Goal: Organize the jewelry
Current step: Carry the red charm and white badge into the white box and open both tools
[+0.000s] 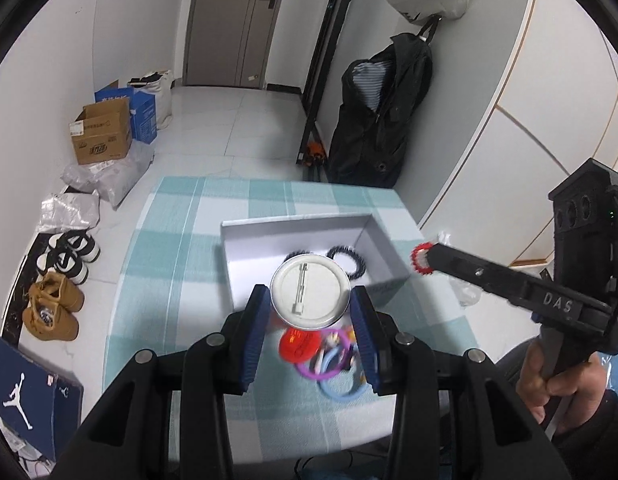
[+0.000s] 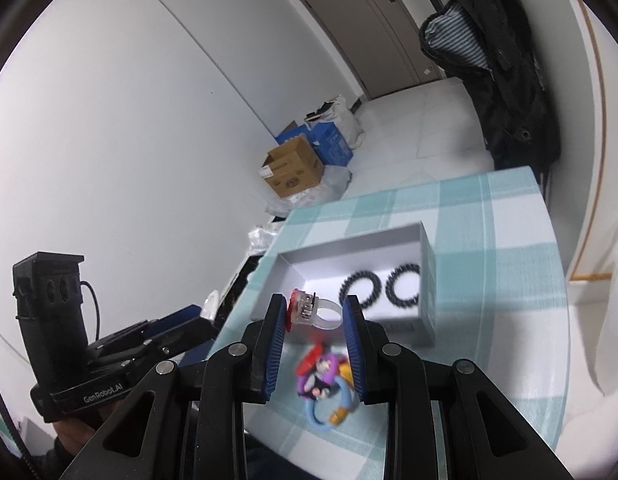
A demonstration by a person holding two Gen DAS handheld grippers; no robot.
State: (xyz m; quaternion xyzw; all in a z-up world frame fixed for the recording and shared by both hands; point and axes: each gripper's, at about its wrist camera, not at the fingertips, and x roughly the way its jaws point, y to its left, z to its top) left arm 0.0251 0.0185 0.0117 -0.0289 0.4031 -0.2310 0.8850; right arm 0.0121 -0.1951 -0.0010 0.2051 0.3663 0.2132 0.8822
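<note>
One white box (image 1: pixel 389 280), two black coil bands (image 2: pixel 403 284), one round badge (image 1: pixel 311 294), one red-topped ring (image 2: pixel 313 312).

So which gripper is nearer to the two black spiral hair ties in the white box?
Left, though only slightly. The left gripper, holding a round white pin badge, hangs at the white box edge near the hair ties; the right gripper hangs beside the box.

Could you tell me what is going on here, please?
A person is sorting jewelry with two handheld grippers. The left gripper grips a round badge, the right gripper a red-topped ring. The white box holds two black bands; more pieces lie on the checked cloth.
</note>
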